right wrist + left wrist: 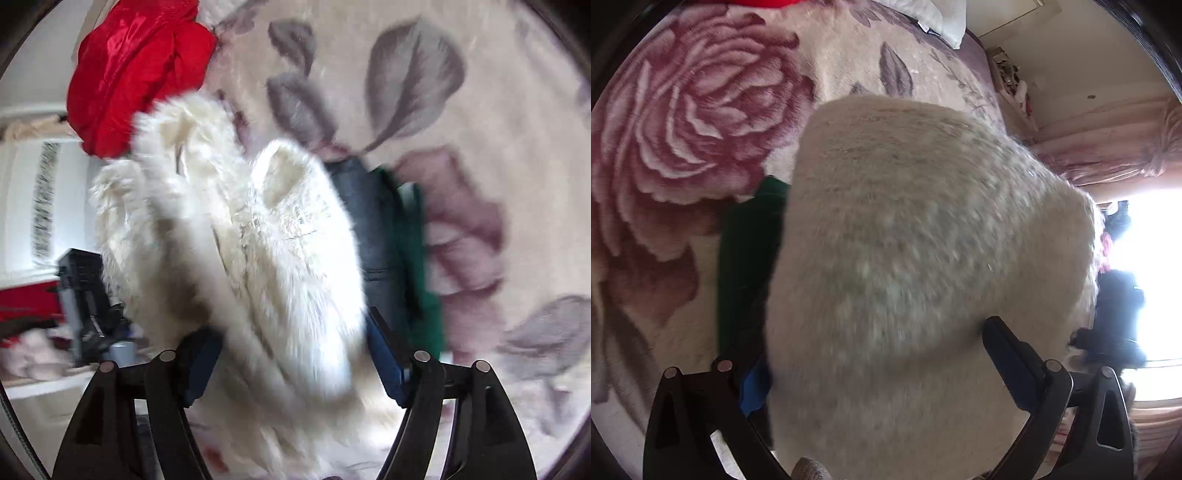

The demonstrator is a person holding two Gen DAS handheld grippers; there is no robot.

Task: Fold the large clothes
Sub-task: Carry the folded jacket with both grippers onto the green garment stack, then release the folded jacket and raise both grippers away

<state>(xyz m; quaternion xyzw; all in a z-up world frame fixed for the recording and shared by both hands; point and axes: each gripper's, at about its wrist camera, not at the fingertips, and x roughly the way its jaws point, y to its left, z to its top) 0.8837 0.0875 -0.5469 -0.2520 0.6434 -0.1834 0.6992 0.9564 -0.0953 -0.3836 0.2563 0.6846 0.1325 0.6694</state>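
Note:
A large white fluffy fur coat [923, 240] fills the left wrist view, held up over a bed with a rose-print blanket [683, 110]. My left gripper [875, 365] is shut on a thick bundle of the coat, its jaws held wide by the fur. In the right wrist view the same coat [258, 240] hangs folded in thick layers. My right gripper [291, 354] is shut on it too, the fur bulging between the fingers. The view is motion-blurred.
A green garment [746, 258] and a dark grey one [369, 221] lie on the blanket under the coat. A red shiny jacket [136, 70] lies at the bed's far end. White pillows [934, 14] and a bright window [1152, 258] are to the right.

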